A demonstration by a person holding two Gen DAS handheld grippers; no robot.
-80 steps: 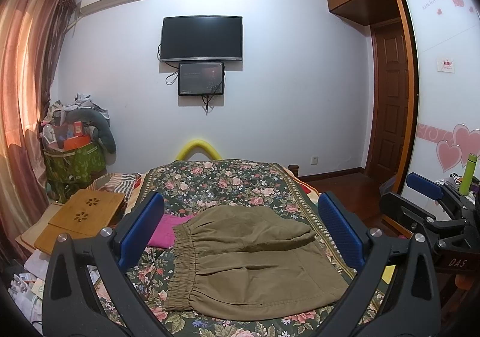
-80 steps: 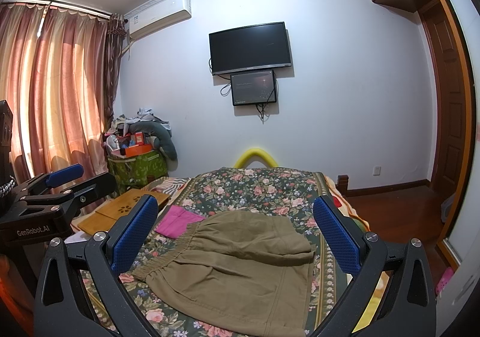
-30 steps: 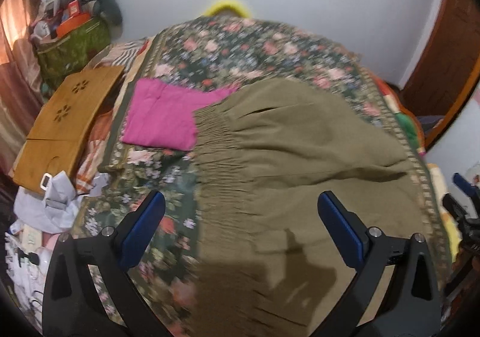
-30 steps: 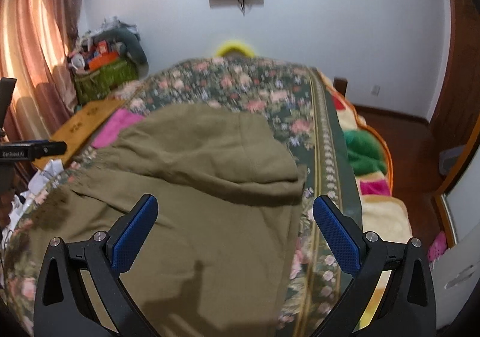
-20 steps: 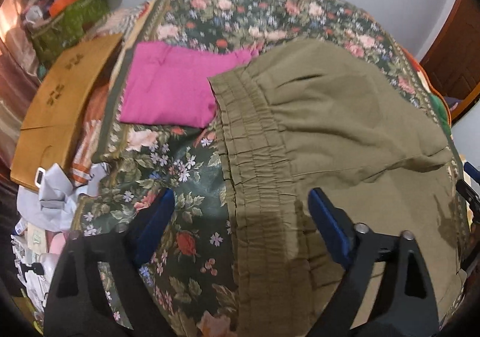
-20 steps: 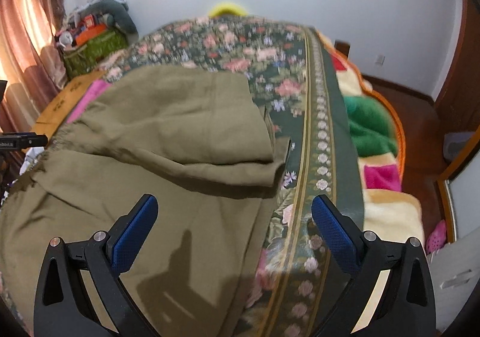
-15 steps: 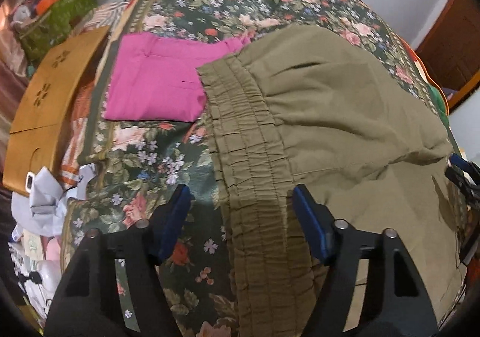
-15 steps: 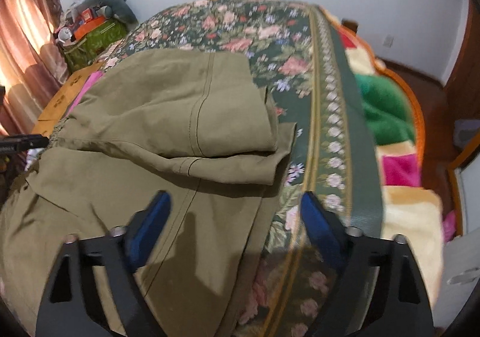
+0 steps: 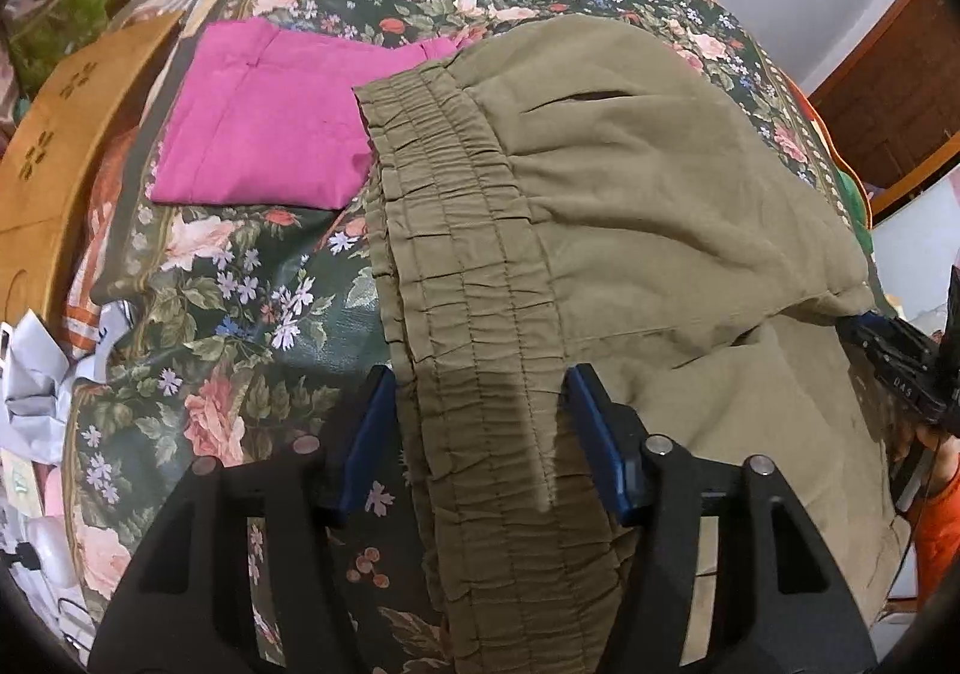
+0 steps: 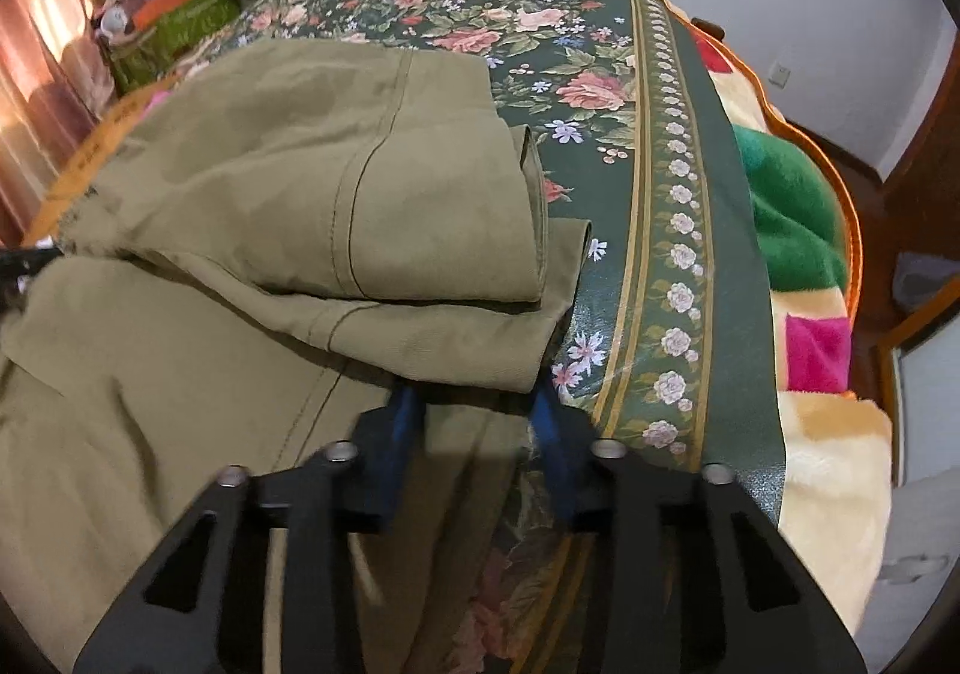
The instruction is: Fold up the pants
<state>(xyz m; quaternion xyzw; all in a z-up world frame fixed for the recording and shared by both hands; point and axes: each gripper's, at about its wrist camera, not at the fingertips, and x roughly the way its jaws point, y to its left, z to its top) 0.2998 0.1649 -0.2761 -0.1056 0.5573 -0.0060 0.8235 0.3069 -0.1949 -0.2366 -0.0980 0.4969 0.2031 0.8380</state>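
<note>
Olive pants (image 9: pixel 648 206) lie on the floral bedspread (image 9: pixel 252 314), one leg folded over the other. In the left wrist view my left gripper (image 9: pixel 480 416) straddles the gathered elastic waistband (image 9: pixel 474 314). Its jaws are closing with the band flat between the blue pads, which do not pinch it. In the right wrist view my right gripper (image 10: pixel 477 416) is at the leg end of the pants (image 10: pixel 336 182). Its jaws are closing with the lower leg's edge between them, and the folded upper layer hides the fingertips. The right gripper (image 9: pixel 900 368) also shows at the left view's right edge.
A folded pink garment (image 9: pixel 264 128) touches the waistband's far end. A wooden lap desk (image 9: pixel 54 146) and white bags (image 9: pixel 30 374) sit off the bed's left side. A green and cream blanket (image 10: pixel 792 206) hangs at the right edge. An orange sleeve (image 9: pixel 942 524) is at far right.
Both grippers tipped down and dropped onto the pants. Their jaws narrowed from wide open, the left around the waistband, the right much closer around the leg edge.
</note>
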